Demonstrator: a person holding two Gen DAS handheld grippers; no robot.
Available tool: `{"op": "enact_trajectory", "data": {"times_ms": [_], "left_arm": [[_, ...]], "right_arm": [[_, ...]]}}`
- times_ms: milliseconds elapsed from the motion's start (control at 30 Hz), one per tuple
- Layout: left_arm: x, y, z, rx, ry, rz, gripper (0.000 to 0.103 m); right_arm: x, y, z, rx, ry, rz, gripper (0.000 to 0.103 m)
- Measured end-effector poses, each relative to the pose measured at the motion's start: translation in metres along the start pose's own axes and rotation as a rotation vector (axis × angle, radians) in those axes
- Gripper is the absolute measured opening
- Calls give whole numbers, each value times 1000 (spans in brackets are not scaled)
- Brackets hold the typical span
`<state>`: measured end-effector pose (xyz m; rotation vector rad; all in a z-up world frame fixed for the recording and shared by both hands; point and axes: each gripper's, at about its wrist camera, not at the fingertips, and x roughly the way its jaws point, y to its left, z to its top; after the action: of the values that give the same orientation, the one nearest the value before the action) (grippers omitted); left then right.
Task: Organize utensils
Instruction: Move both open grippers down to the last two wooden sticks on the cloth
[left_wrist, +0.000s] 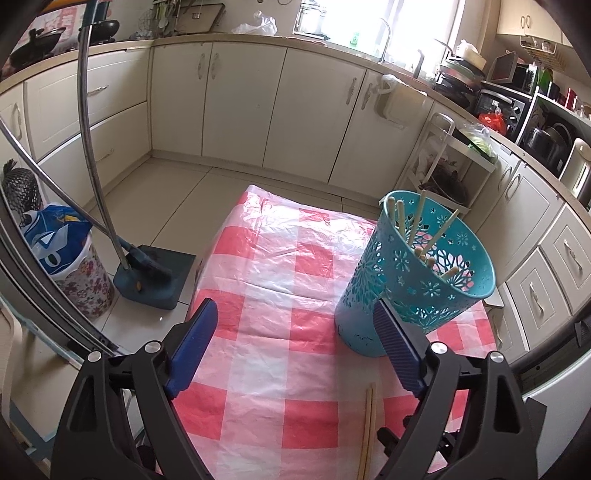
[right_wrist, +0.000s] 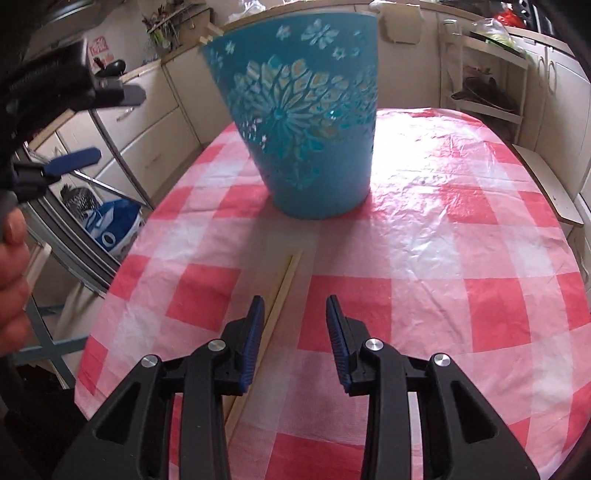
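Teal perforated plastic basket stands tilted on the pink-checked tabletop, already holding several chopsticks. One pale wooden chopstick pair lies loose, just beside the right gripper, whose jaws stand apart, angled downward, empty. The left gripper hovers wide open near the basket, probably to steady it.

Left gripper wide open, right gripper partly open and empty, both angled downward
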<state>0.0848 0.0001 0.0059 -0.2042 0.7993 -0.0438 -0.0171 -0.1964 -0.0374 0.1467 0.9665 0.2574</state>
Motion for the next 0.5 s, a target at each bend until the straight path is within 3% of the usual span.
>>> {"op": "enact_trajectory", "data": {"times_ms": [167, 500], "left_arm": [[1, -2, -2, 31, 11, 4, 84], [4, -1, -3, 45, 29, 14, 84]], "right_arm": [[12, 8, -9, -70, 22, -40, 35], [17, 6, -10, -75, 23, -53, 34]]}}
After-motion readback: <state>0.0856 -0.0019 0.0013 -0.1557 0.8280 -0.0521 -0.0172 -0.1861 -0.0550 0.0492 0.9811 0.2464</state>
